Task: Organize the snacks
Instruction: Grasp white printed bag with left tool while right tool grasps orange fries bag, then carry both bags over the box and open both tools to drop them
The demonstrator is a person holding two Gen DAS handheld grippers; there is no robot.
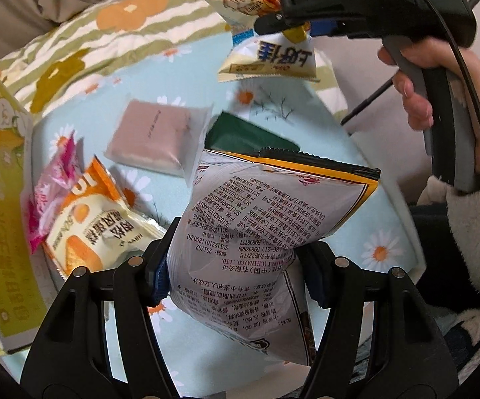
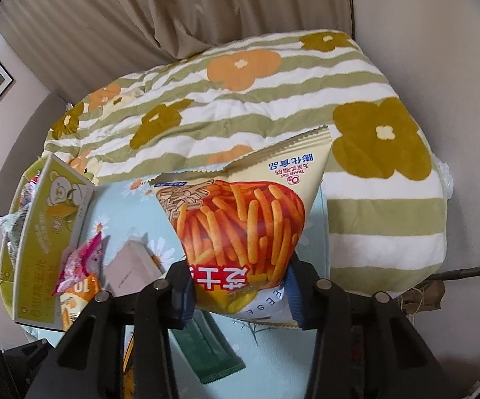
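Daisy-print cloth (image 1: 90, 123) under scattered snacks. Left gripper (image 1: 231, 259) pinches silver bag (image 1: 266, 219), lower centre; right gripper (image 2: 240, 286) clamps cheese-stick bag (image 2: 243, 219), centre. We judge puffy, slick bags may slip out.

Silver snack bag (image 1: 240, 229) and cheese-stick bag (image 2: 243, 229) both held aloft.

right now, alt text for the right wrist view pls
The right gripper is shut on a cheese stick snack bag, held above a daisy-print cloth. A green carton, pink packet and dark green packet lie below.
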